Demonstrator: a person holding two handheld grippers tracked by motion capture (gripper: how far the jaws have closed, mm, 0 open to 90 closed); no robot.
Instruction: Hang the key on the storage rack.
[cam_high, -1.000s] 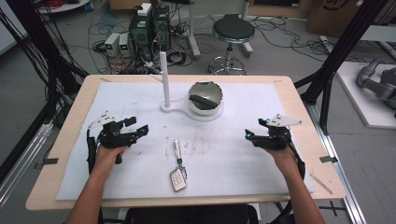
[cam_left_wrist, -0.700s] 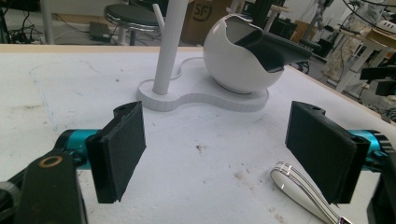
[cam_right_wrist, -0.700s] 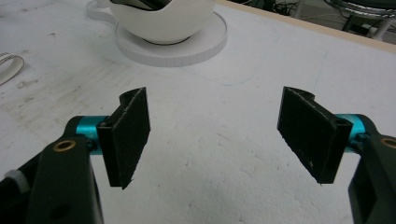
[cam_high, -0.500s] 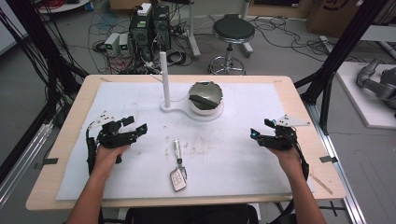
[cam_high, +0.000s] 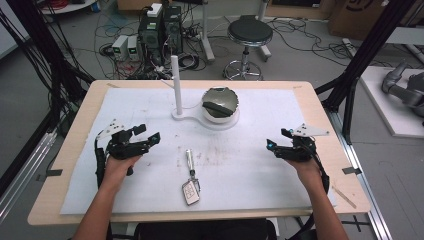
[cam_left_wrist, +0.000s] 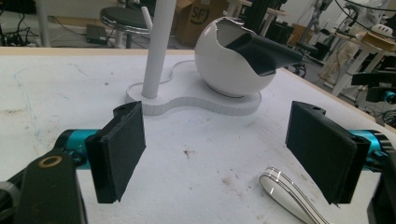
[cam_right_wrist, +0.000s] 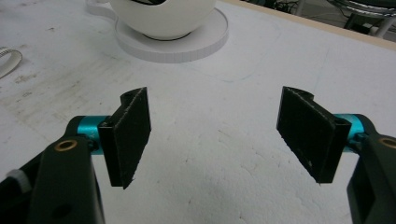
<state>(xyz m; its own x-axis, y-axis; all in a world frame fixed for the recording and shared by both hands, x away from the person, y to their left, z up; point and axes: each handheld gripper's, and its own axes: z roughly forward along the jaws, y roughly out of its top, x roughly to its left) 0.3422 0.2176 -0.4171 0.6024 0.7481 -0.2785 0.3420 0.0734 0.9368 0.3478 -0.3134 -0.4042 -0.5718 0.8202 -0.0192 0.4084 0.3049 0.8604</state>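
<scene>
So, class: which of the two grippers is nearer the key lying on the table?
The left gripper; the key lies just beside it, while the right gripper sits farther away.

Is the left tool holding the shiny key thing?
No, the left tool is open with nothing between its pads, and the key thing lies apart from it on the white mat.

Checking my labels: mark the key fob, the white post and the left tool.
key fob (cam_high: 190, 192), high view, middle of its flat face.
white post (cam_high: 175, 82), high view, mid-shaft.
left tool (cam_left_wrist: 215, 151), left gripper view, midway between its open jaws.
</scene>
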